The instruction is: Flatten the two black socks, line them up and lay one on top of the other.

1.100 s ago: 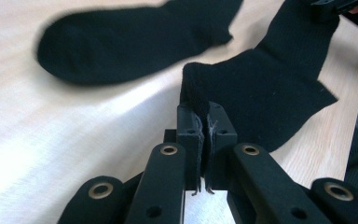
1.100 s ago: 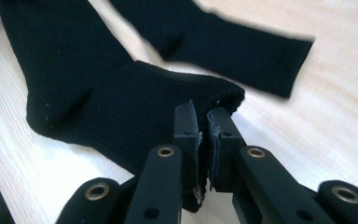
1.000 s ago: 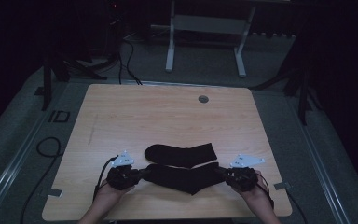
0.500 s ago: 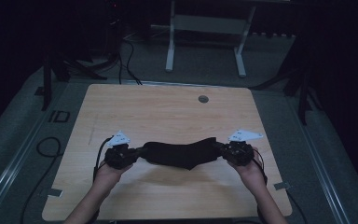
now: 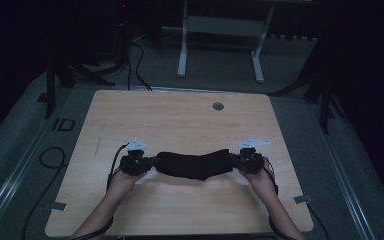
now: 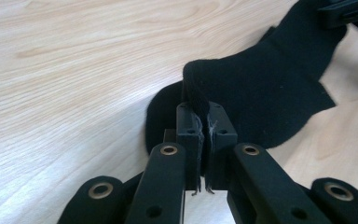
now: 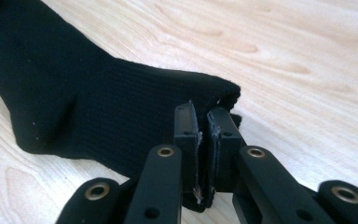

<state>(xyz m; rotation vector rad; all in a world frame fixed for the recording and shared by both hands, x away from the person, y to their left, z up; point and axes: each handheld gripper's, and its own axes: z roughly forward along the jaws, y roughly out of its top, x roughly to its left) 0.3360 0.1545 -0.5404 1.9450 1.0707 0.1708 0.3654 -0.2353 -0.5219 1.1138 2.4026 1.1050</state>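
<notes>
Two grippers, one black sock (image 5: 192, 165) stretched between them above the near half of the table (image 5: 180, 120).

The left gripper (image 5: 139, 163) is clenched on the sock's toe end, the right gripper (image 5: 243, 160) on its ribbed cuff end. The sock looks light, soft and limp, sagging in the middle; gripping the ends seems soundest. In the dim high view I cannot tell whether a second sock lies under it.

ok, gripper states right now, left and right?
Left gripper: shut on one end of the black sock.
Right gripper: shut on the sock's other end.
</notes>
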